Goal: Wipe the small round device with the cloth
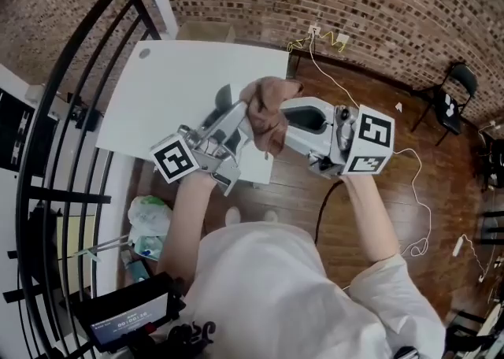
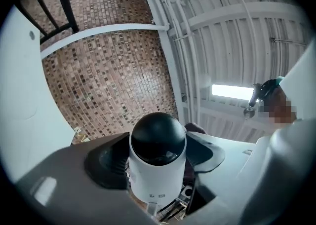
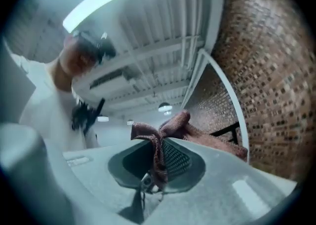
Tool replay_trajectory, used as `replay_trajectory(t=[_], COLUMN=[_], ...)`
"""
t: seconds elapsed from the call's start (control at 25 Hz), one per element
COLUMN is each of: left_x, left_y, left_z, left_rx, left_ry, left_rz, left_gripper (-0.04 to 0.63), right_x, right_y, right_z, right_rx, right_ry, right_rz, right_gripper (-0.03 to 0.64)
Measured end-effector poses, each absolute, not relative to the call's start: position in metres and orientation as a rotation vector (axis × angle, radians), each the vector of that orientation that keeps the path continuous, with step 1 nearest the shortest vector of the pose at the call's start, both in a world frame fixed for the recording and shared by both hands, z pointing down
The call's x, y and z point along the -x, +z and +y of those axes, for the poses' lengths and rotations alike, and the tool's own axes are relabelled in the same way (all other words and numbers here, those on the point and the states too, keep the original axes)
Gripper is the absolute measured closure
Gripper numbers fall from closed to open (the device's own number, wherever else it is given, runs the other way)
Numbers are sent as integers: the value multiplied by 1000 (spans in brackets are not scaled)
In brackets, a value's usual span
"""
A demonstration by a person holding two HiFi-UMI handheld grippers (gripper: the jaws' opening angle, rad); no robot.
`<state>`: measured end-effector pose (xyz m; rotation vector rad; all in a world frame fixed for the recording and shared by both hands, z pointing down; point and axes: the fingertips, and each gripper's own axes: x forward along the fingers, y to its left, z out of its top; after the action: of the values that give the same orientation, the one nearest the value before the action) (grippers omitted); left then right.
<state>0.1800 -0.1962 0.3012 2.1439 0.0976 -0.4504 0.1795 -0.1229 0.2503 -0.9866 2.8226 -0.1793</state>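
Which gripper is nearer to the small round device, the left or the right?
Left. The left gripper holds the device between its jaws; the right gripper is beside it, holding the cloth.

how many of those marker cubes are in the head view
2. One marker cube is on the left tongs, which hold the small round device; the other is on the right tongs, which grip the cloth. None looks hidden.
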Motion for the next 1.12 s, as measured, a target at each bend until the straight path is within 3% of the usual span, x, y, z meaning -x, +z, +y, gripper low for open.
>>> replay_trajectory(t=[0.16, 0.28, 0.52, 0.8, 1.12], left_x=[-187, -188, -186, -194, -196], left_y=[319, 337, 383, 484, 619], left_z=[-204, -208, -218, -221, -230], left_rx=[-2101, -2132, -2362, -2795, -2853], left_ry=[-387, -329, -126, 412, 526], left_rz=[15, -49, -183, -360, -402], left_gripper=[225, 225, 225, 224, 224], right_x=[-135, -124, -124, -178, -219], right_y=[299, 328, 387, 412, 497], right_z=[-120, -123, -125, -120, -127], right_rx=[1263, 1357, 1291, 1300, 1484], right_ry=[81, 57, -277, -675, -1000], right_rz=[3260, 3336, 3269, 3003, 2874], right_gripper=[580, 580, 580, 580, 578])
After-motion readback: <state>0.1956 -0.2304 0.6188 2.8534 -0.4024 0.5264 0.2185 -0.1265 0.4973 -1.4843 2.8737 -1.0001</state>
